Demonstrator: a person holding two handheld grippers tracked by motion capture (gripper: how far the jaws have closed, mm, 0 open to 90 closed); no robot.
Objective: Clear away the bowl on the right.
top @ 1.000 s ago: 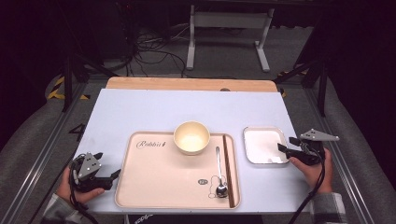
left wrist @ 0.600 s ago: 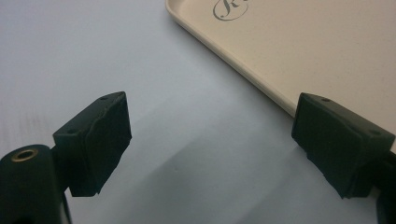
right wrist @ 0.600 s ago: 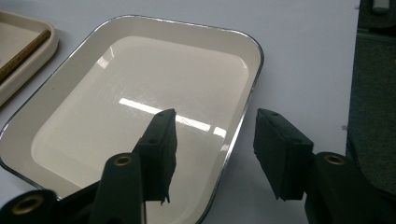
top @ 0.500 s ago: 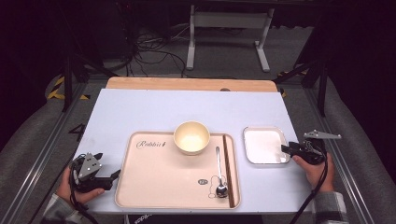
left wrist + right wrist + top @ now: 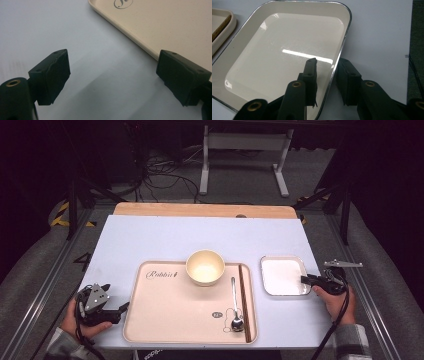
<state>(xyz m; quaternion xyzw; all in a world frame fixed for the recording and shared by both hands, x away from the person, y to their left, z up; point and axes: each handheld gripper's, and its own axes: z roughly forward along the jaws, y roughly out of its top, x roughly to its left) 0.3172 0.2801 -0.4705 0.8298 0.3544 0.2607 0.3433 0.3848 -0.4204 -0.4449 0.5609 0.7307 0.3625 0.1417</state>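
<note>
A white square plate (image 5: 282,276) lies on the pale blue table right of a beige tray (image 5: 170,310). My right gripper (image 5: 304,279) is at the plate's right rim. In the right gripper view its jaws straddle that rim of the plate (image 5: 282,55), one inside and one outside, with small gaps, so the gripper (image 5: 325,67) is open. The tray carries a cream bowl (image 5: 205,267), a metal spoon (image 5: 234,305) and brown chopsticks (image 5: 243,300). My left gripper (image 5: 122,309) rests open just left of the tray (image 5: 175,25), nothing between its jaws (image 5: 112,72).
A wooden board (image 5: 200,210) borders the table's far edge. Grey padded rails run along both sides. A metal stand (image 5: 245,150) and cables lie on the floor beyond. The far half of the table top (image 5: 200,237) is bare.
My right gripper has drawn back to the right, from over the plate to its right rim. The plate has stayed put. The left gripper has not moved.
</note>
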